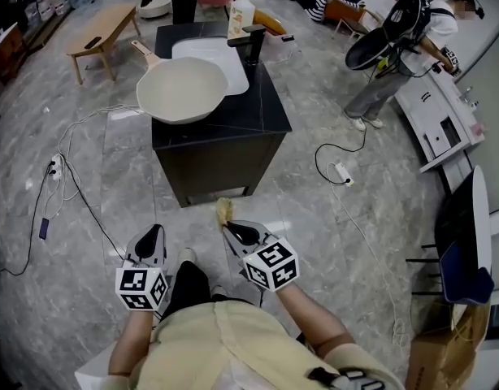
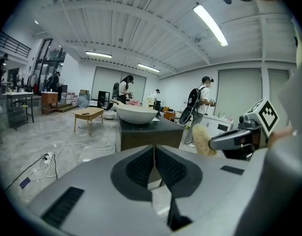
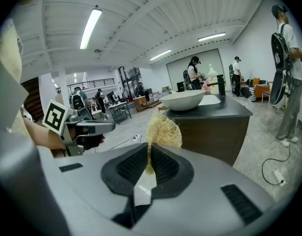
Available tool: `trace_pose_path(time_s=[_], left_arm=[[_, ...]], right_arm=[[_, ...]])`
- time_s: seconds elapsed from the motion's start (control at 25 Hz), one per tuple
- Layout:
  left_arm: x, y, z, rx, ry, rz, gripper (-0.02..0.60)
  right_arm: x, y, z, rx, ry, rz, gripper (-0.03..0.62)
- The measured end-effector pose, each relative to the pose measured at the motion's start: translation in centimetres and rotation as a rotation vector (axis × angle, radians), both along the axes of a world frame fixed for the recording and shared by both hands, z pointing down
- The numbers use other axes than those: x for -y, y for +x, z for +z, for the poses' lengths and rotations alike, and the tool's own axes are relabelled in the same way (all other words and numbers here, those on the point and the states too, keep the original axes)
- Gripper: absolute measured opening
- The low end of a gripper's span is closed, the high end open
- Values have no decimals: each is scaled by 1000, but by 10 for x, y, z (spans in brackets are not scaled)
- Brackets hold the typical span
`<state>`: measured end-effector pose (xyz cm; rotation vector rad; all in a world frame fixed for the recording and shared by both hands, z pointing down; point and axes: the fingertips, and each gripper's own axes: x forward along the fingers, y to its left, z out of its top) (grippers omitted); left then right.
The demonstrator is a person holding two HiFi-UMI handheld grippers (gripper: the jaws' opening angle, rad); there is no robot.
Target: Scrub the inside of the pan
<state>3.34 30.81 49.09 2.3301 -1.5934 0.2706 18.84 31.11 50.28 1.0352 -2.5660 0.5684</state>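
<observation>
Pan (image 1: 182, 90), pale with a bare inside, rests on the near left corner of the dark desk (image 1: 233, 128). Its rim overhangs the desk's left edge, and its handle (image 1: 144, 53) points away from us to the far left. Behind it on the same desk we see a white sink (image 1: 225, 55), a black tap (image 1: 251, 43) and a bottle (image 1: 240, 13). We stand well apart from the desk on the grey floor (image 1: 128, 161), with both claws held low in front of us. Our left claw (image 1: 154, 232) has its jaws pressed together and holds nothing. Our right claw (image 1: 231, 228) is clamped on a straw-coloured fibrous scrubber (image 3: 163, 130), which sticks out beyond the jaw tips toward the desk. The two claws lie side by side, near each other but apart. Cables (image 1: 61, 162) trail over the floor to the left of the desk. At the far right stands a person (image 1: 400, 51) with a backpack.
</observation>
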Motion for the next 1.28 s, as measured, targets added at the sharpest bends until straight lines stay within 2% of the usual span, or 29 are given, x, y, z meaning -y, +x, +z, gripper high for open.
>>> trace_pose_path(time_s=[0.24, 0.88, 1.08, 1.28], left_arm=[[41, -21, -2, -11, 21, 4, 23], [139, -81, 1, -12, 14, 116, 23], [163, -93, -10, -18, 15, 147, 23], [186, -100, -17, 6, 37, 172, 23]], right_arm=[[34, -19, -1, -20, -14, -6, 32], [130, -97, -6, -50, -30, -13, 32], [156, -116, -16, -67, 7, -23, 32], [184, -127, -38, -54, 50, -24, 32]])
